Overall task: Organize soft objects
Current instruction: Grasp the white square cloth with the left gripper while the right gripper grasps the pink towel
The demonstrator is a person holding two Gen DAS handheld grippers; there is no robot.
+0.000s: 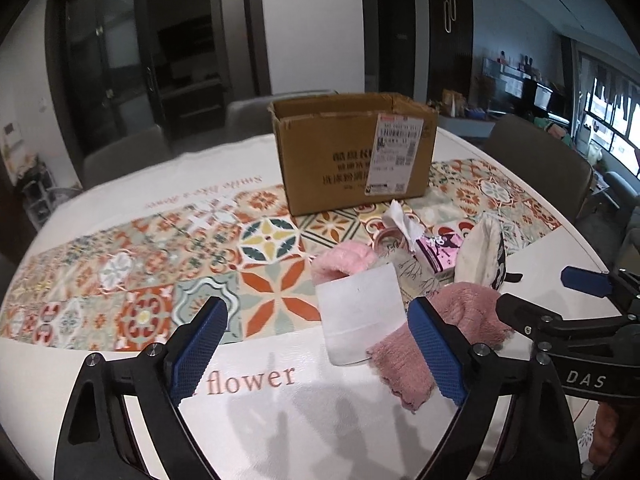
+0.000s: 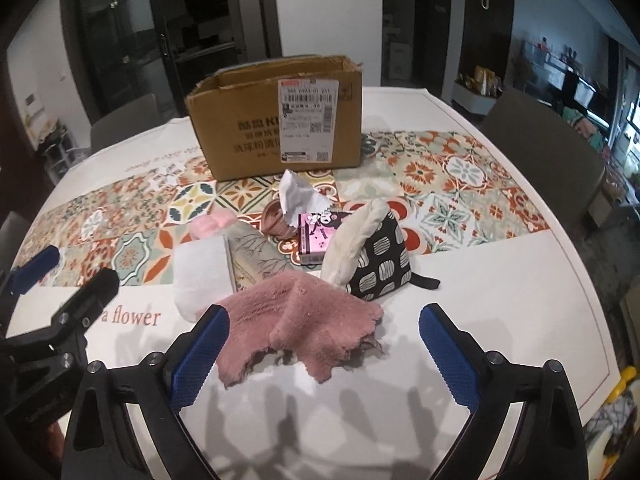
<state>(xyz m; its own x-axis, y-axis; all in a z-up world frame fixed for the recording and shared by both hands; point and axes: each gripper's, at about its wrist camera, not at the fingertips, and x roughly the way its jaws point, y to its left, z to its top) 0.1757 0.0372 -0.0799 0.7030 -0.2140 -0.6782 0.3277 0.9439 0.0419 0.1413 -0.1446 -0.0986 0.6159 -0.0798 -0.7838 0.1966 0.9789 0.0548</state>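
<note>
Though near pink towel [image 2: 296,316], both jaws wide (empty).

A white table [image 2: 500,320] carries a cardboard box [image 2: 276,124], pink towel [image 2: 296,320] and patterned pouch [image 2: 380,264].

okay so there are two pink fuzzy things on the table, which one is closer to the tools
The darker dusty-pink towel, crumpled on the white part of the table right before the right tool. The lighter pink fluffy piece lies farther back, behind the white pad.
</note>
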